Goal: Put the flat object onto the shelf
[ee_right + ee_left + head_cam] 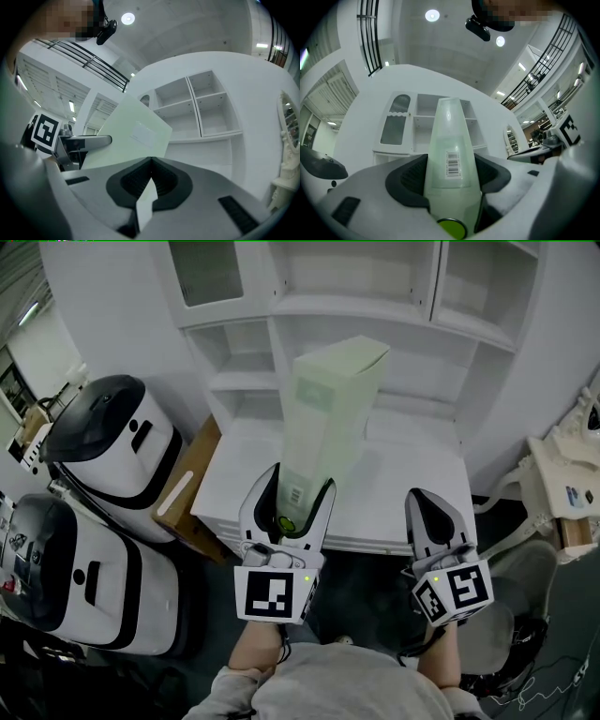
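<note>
A tall, flat pale-green box with a barcode label stands upright between the fingers of my left gripper, which is shut on its lower end. In the left gripper view the box fills the gap between the dark pads and points at the white shelf unit. My right gripper hangs to the right of the box with its jaws together and nothing in them. In the right gripper view the box leans at the left, in front of the open shelf compartments. My right gripper's pads meet.
The white shelf unit rises behind a white counter. Two white-and-black machines stand at the left, with a brown board leaning beside them. Cream-coloured items and a grey chair sit at the right.
</note>
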